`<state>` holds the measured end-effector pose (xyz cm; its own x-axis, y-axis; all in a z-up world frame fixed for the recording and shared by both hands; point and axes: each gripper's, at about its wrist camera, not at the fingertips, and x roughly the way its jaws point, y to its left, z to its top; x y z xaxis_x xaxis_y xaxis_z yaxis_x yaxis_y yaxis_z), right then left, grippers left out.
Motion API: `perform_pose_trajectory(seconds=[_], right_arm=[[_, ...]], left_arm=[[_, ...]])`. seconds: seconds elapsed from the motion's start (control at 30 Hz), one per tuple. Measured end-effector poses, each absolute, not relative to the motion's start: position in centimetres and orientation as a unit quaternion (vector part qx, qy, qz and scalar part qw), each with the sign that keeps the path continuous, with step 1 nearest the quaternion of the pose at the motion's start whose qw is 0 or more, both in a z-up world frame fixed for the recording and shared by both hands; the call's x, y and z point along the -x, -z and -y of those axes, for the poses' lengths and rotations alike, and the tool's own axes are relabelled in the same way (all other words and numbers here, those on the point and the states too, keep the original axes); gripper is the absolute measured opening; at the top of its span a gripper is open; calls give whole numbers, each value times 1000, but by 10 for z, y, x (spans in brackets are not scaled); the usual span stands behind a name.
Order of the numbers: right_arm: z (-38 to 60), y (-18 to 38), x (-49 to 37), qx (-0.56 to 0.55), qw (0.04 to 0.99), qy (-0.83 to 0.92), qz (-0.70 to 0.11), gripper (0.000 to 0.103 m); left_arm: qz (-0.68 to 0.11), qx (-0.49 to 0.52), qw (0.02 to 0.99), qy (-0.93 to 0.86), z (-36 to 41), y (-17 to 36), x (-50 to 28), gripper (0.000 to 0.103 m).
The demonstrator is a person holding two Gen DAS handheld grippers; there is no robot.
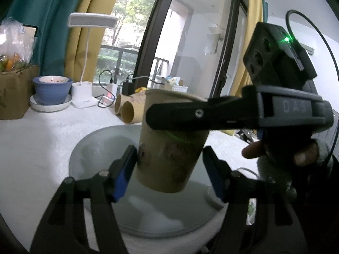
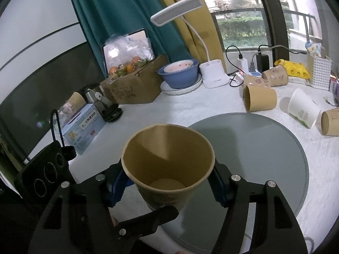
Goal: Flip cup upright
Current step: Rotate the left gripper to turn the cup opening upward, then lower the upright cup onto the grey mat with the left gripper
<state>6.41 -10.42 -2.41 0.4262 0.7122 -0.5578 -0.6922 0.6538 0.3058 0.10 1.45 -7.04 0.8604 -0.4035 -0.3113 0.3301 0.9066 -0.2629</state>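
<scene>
Cup [image 2: 168, 169] sits mouth-up, leaning slightly, held above the grey round mat [image 2: 264, 148]; your right gripper [image 2: 167, 187] clamps it near the rim. Your left gripper [image 1: 169, 169] brackets its lower body, jaws wide, left pad touching or nearly so. Its base points down at the mat, so lower straight.

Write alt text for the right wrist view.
A brown paper cup, mouth up, is clamped between the right tongs above a round grey mat. A finger of the left tongs reaches its base. Behind, more cups lie tipped over near a white desk lamp.
</scene>
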Motion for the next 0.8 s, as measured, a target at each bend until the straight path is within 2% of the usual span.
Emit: perform_pose_trajectory(seconds=[0.07,0.23,0.53,0.8], right_arm=[[105,24,-65,-13,847,-411,-336,70],[107,20,-66,-6,857,-399,-326,70],[109,17,-79,32,884,-364,-290,70],[101,41,-98,78,903,-332,-260,70]], left_arm=[[-189,97,957,195,-12,71,-2,74],[-205,85,954,201,-10,71,2,77],[-231,114,956,142,-44,76,11,78],[-227,138,961,74,-74,71,8,78]])
